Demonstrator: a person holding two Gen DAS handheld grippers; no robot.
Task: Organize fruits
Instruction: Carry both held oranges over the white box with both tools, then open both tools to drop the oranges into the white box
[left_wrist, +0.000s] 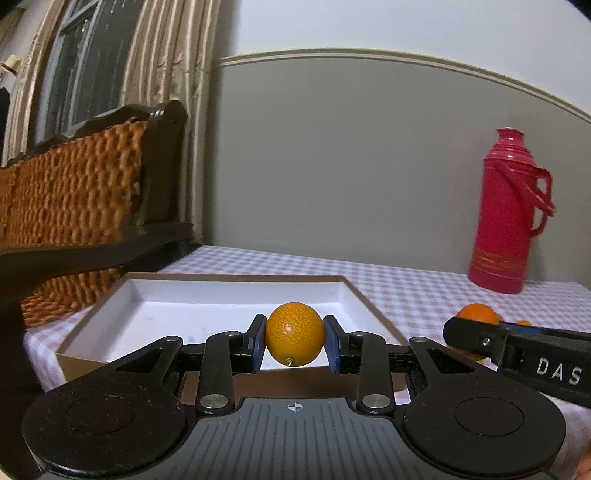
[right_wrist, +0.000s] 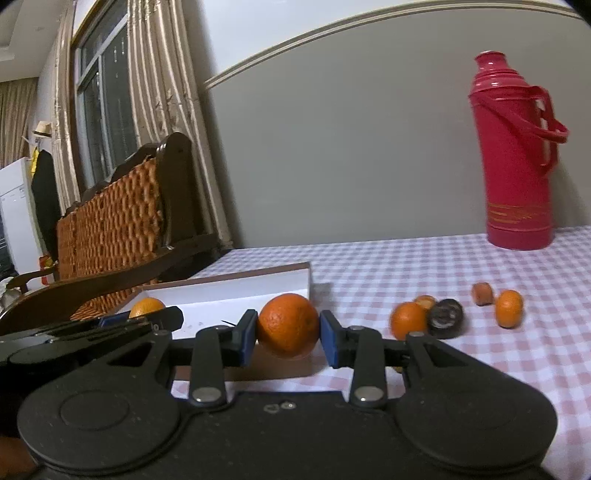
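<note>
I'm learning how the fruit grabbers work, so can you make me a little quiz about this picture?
1. True or false: the left gripper is empty.
2. What colour is the thermos standing on the checked tablecloth?
3. Where is the right gripper with its orange? A) over the white box B) beside the box, above the tablecloth C) next to the thermos

Key:
1. False. It is shut on a small orange above the box.
2. Red.
3. B. The loose fruits lie farther to its right.
</note>
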